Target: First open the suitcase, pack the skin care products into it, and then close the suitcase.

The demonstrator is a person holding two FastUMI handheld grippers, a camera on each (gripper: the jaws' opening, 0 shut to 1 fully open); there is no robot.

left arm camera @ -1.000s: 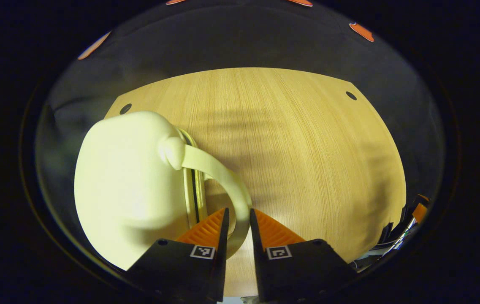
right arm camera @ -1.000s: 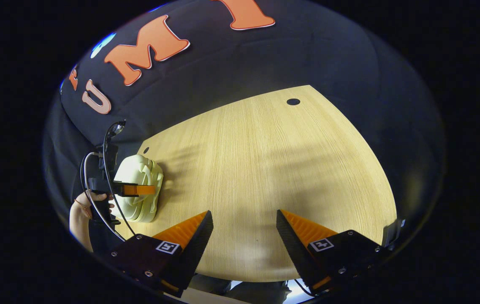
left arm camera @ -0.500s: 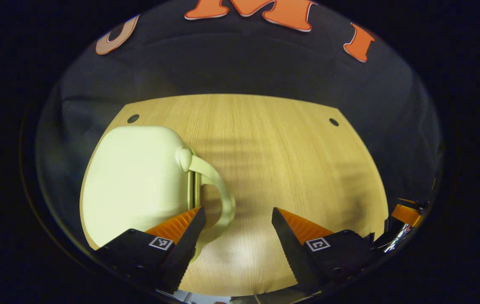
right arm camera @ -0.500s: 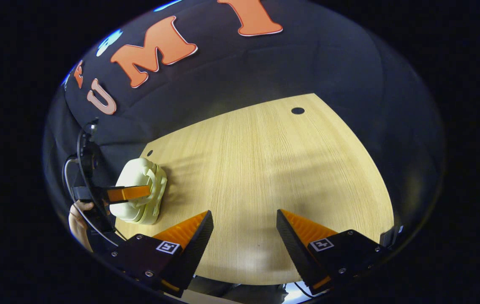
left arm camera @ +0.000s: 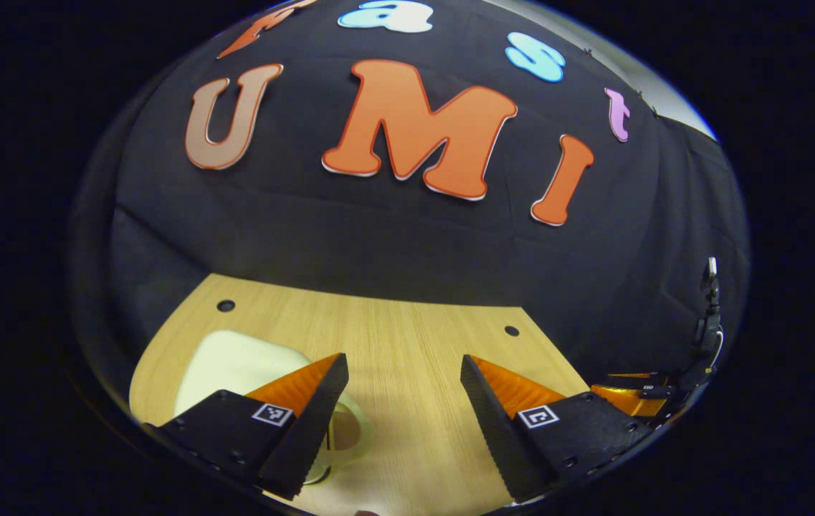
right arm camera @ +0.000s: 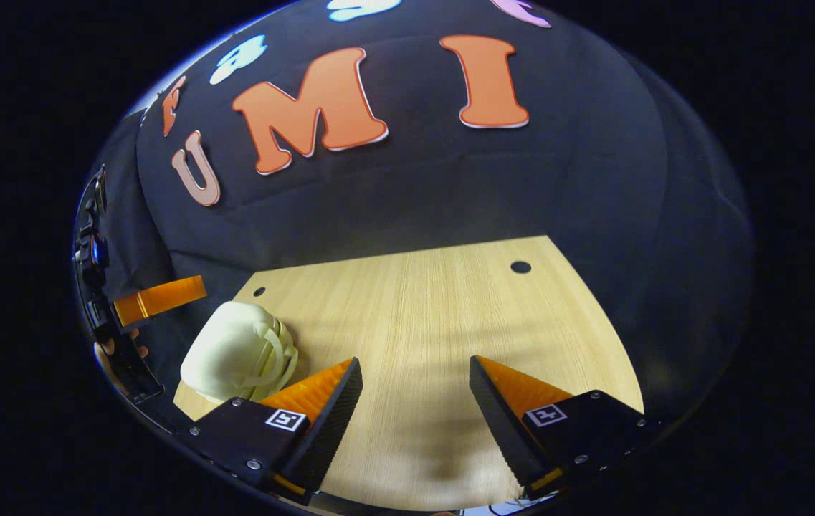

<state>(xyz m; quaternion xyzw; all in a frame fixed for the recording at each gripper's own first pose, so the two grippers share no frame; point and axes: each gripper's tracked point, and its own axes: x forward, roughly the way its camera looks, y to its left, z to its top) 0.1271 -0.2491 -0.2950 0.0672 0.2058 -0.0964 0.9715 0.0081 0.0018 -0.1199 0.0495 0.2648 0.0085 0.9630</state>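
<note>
Suitcase (right arm camera: 239, 351) was seen closed on the desk (right arm camera: 436, 322). Left tool (left arm camera: 401, 401) and right tool (right arm camera: 414, 401) were held apart beside the suitcase, nothing gripped.

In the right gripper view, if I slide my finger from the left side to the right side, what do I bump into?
The other hand-held gripper → the pale suitcase → bare wooden table → a small dark hole in the table.
</note>
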